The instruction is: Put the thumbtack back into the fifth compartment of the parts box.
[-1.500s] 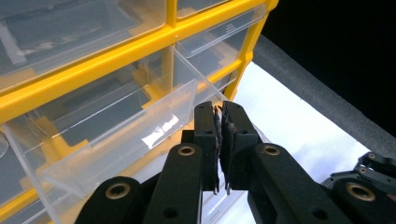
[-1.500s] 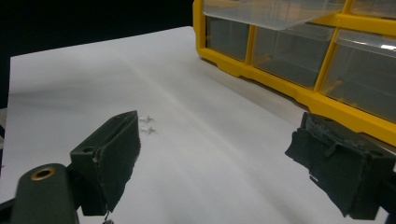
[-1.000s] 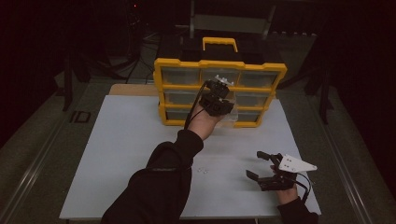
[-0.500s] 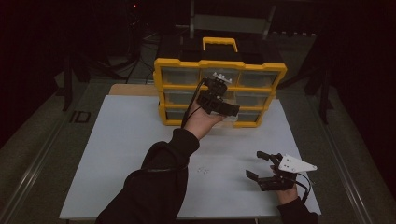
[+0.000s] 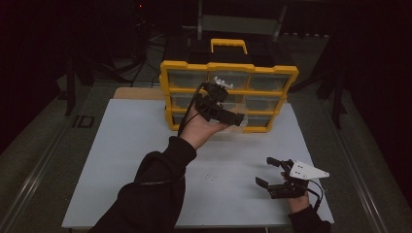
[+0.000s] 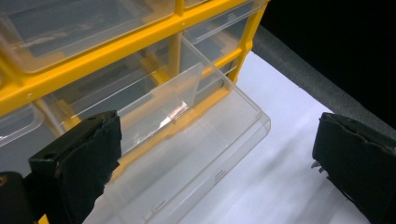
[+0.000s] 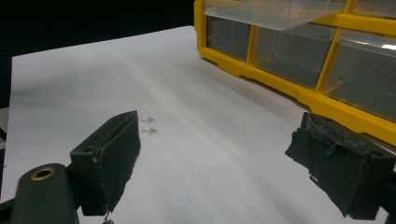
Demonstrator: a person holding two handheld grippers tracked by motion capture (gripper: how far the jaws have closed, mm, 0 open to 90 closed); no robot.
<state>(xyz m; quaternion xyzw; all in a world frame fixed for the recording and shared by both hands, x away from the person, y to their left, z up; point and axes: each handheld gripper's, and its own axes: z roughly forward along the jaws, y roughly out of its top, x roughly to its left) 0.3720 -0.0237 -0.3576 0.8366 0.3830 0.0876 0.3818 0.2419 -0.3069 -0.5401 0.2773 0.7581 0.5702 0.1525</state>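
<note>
Right at the middle of the high view, the left gripper (image 5: pixel 232 116) has just spread its fingers wide off the pulled-out clear drawer (image 6: pixel 196 140) of the yellow organizer (image 5: pixel 228 73), so a careless bump could yank it out onto the desk (image 5: pixel 121 145).

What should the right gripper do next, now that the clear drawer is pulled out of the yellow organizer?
Probably move the right gripper toward the two small white parts lying on the white mat and pick one up. The clear drawer stands pulled out of the yellow organizer and looks empty, the left gripper has just opened its fingers off it, and the right one waits open near the parts.
</note>
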